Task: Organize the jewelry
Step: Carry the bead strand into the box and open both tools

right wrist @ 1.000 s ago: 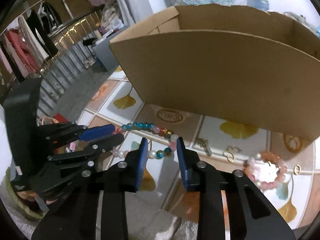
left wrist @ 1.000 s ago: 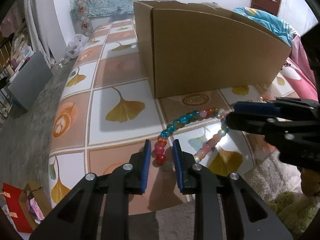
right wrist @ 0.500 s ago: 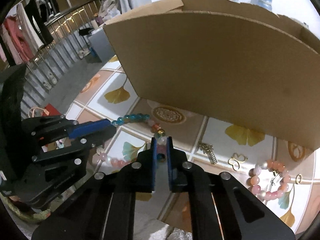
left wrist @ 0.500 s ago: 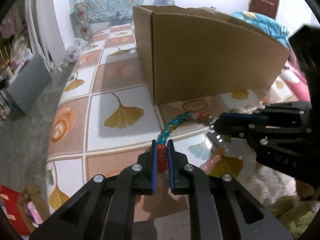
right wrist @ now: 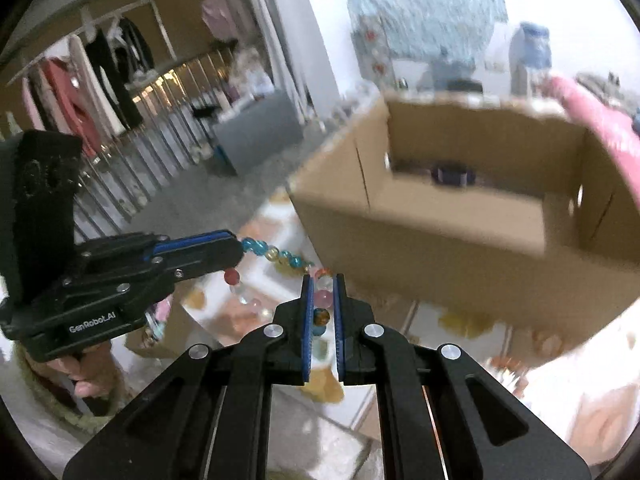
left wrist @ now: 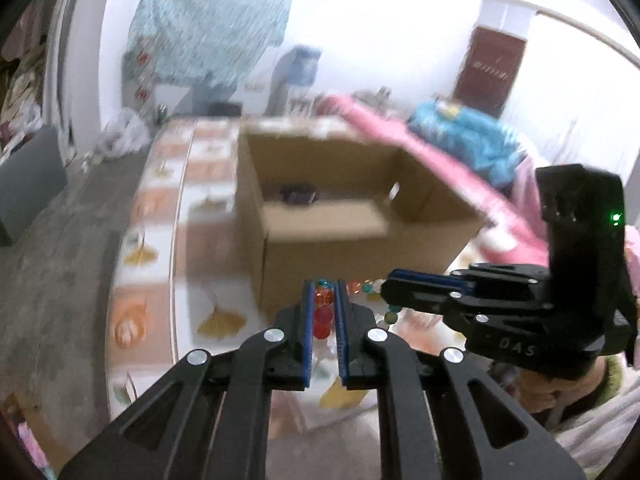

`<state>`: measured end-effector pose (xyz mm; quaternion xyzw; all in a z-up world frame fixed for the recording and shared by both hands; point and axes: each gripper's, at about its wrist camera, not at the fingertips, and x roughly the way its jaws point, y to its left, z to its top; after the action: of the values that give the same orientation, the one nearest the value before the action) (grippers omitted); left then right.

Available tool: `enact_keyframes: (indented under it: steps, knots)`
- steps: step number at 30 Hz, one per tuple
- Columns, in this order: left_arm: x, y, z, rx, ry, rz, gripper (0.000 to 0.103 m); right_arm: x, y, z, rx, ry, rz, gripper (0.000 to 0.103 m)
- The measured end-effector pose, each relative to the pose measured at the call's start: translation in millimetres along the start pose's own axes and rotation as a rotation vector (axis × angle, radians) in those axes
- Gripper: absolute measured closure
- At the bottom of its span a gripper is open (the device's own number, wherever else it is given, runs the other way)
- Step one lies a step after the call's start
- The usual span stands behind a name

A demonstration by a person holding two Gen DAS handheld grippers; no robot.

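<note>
A long bead necklace with red, blue, pink and clear beads hangs between my two grippers, lifted above the tiled table. My left gripper (left wrist: 323,298) is shut on its red beads (left wrist: 322,316). My right gripper (right wrist: 321,294) is shut on its pink and amber beads (right wrist: 322,306); the blue stretch of the necklace (right wrist: 276,254) runs from it to the left gripper (right wrist: 236,254). The right gripper also shows in the left wrist view (left wrist: 390,292). An open cardboard box (left wrist: 352,216) stands just ahead, also in the right wrist view (right wrist: 472,216), with a dark object (right wrist: 450,175) inside.
The table (left wrist: 160,280) has ginkgo-leaf tiles. A pink bead bracelet (right wrist: 504,368) lies on it at the right, blurred. Pink and blue bedding (left wrist: 460,148) lies behind the box. A clothes rack (right wrist: 92,84) and a railing stand at the left.
Both grippers closed on the necklace while it lay on the table, then lifted it up together. The views now look down into the open box.
</note>
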<state>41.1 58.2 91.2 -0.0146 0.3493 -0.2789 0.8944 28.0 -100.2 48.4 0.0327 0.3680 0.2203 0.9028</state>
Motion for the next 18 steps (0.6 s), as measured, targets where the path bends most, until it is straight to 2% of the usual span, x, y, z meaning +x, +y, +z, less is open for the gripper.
enact_keyframes:
  steps: [4, 6, 8, 9, 13, 16, 18]
  knots:
    - [-5.3, -11.0, 46.8, 0.052, -0.066, -0.051, 0.094, -24.2, -5.3, 42.3, -0.037, -0.085, 0.036, 0.096]
    - [7.1, -12.4, 69.5, 0.077, -0.073, -0.059, 0.094, -22.3, -19.0, 67.6, -0.033, -0.077, 0.052, 0.096]
    - [27.6, -8.9, 85.5, 0.085, -0.043, -0.052, 0.094, -15.3, -36.8, 85.1, -0.016, -0.046, 0.064, 0.096]
    - [43.1, -6.0, 93.2, 0.083, -0.011, -0.039, 0.094, -4.8, -43.9, 94.7, 0.0, -0.014, 0.065, 0.096]
    - [95.8, 5.0, 106.9, 0.096, 0.112, 0.012, 0.094, 57.1, -89.7, 123.4, 0.14, 0.228, 0.109, 0.096]
    - [126.3, 6.0, 104.4, 0.121, 0.201, 0.061, 0.094, 95.5, -114.6, 129.3, 0.238, 0.363, 0.137, 0.096]
    - [138.4, 2.6, 99.6, 0.16, 0.231, 0.091, 0.093, 121.9, -127.1, 134.7, 0.296, 0.43, 0.133, 0.095]
